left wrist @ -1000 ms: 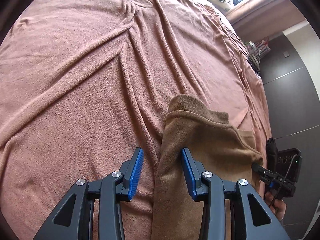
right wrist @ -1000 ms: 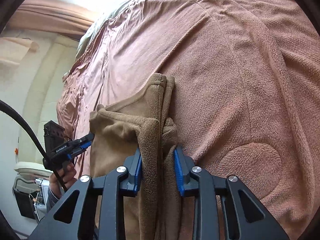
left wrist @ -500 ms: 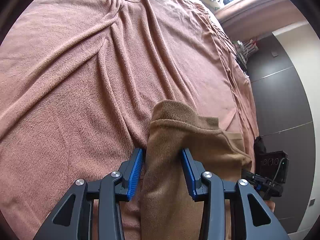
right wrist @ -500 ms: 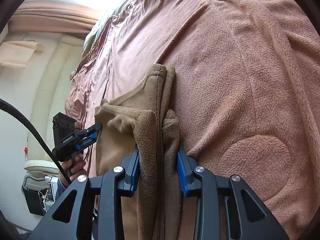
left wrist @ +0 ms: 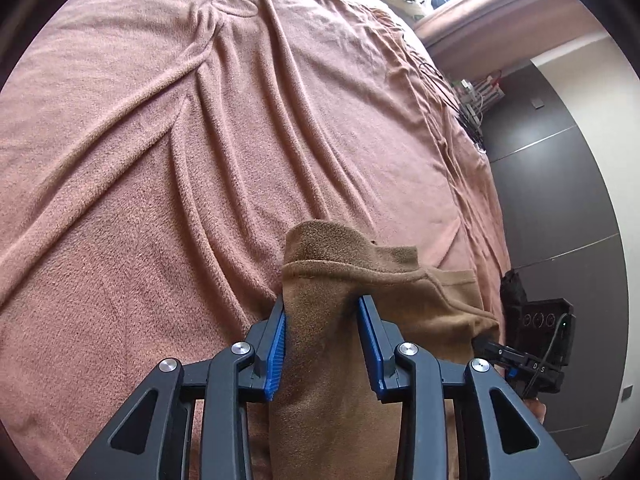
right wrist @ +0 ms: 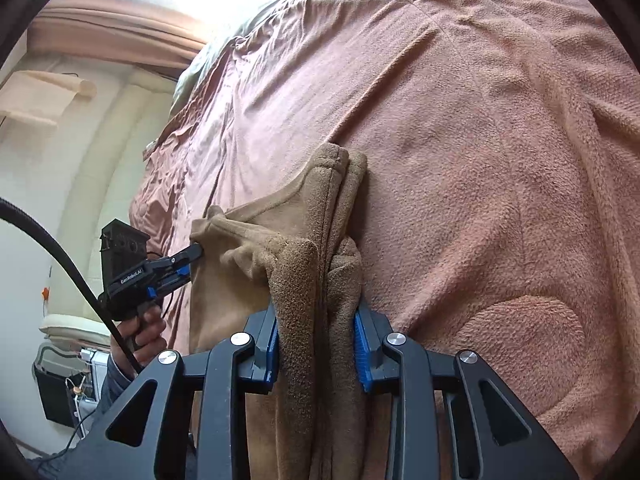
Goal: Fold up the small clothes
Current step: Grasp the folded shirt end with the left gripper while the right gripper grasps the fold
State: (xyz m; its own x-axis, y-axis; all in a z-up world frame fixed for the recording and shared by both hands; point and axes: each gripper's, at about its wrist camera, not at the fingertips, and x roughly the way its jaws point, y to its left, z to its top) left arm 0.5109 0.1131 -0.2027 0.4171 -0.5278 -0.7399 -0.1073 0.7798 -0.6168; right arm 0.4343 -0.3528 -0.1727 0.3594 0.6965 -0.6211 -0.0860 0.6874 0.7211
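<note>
Two grippers have the small brown fleece garment [left wrist: 340, 360] bunched over your wrinkled pink fleece bed blanket [left wrist: 160, 200]. A second ago your left gripper [left wrist: 322, 344] straddled only its edge; now the fold sits between those fingers, which have just been closing partway onto it. Your right gripper [right wrist: 316, 348] has eased its narrow grip slightly tighter on the thick stacked layers. Both holds look ready for carrying the fold over.
</note>
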